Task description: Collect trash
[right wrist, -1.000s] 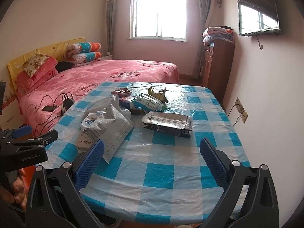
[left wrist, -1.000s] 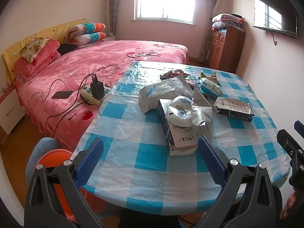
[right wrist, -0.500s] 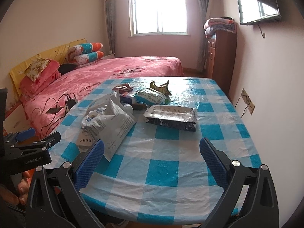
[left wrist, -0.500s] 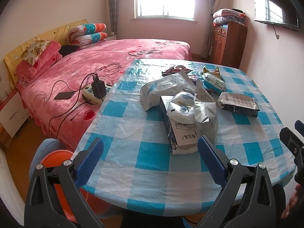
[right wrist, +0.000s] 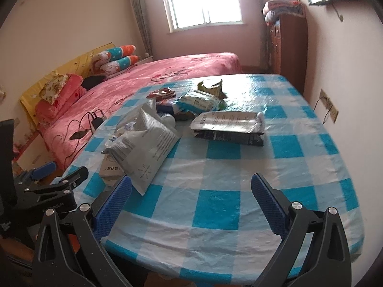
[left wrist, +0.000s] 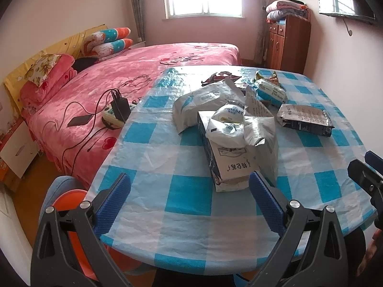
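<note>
Trash lies piled on a blue-and-white checked table. A white carton lies nearest, with crumpled white bags and a grey foil bag on it. A flat silver-and-black packet lies to the right. Smaller wrappers sit farther back. My left gripper stands open over the table's near edge, just short of the carton. My right gripper is open too, over bare cloth, with nothing between its fingers.
A pink bed runs along the table's left side, with a power strip, cables and a phone on it. An orange bin stands below the near left corner. A wooden cabinet is at the far wall.
Both grippers have moved forward and tilted down toward the table, so the trash pile looks closer. Both stay open and nothing was picked up.
</note>
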Demonstrator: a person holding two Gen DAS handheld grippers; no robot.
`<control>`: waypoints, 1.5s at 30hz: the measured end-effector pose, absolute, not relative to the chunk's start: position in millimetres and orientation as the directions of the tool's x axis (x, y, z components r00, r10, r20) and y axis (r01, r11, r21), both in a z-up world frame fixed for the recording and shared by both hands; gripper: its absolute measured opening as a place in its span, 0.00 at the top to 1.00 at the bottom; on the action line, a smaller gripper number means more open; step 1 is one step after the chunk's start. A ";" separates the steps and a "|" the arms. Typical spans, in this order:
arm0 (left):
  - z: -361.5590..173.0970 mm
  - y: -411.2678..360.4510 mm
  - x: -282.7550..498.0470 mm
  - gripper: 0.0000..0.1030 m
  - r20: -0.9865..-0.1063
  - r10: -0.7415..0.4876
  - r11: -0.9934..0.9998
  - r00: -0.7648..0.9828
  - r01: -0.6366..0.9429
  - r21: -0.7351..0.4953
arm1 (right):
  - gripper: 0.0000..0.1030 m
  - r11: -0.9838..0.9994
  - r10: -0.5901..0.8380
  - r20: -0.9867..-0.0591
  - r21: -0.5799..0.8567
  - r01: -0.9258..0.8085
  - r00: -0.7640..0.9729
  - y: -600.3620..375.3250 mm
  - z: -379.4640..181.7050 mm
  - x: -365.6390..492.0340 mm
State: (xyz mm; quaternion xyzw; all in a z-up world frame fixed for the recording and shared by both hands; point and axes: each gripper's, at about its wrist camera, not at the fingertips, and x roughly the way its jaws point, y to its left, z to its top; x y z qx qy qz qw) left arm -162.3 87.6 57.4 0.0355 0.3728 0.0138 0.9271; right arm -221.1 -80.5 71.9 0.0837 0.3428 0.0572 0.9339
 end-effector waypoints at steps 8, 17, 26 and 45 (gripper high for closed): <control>45.7 92.7 -154.7 0.04 -0.708 0.079 0.995 0.701 -0.016 0.095 | 0.11 0.959 0.253 -0.637 0.261 -0.105 0.728 -73.0 65.0 -203.5; 33.3 111.3 -142.8 0.04 -0.732 0.075 0.997 0.677 -0.031 0.074 | 0.19 0.906 0.395 -0.648 0.391 -0.160 0.651 -58.0 53.5 -169.3; 27.0 135.0 -130.4 0.04 -0.737 -0.019 0.998 0.676 -0.026 -0.050 | 0.19 0.836 0.510 -0.647 0.528 -0.150 0.566 -40.0 49.2 -124.3; 37.1 119.7 -109.2 0.04 -0.706 -0.123 0.992 0.697 0.087 -0.087 | 0.13 0.962 0.265 -0.802 0.261 -0.086 0.536 -51.7 21.5 -98.5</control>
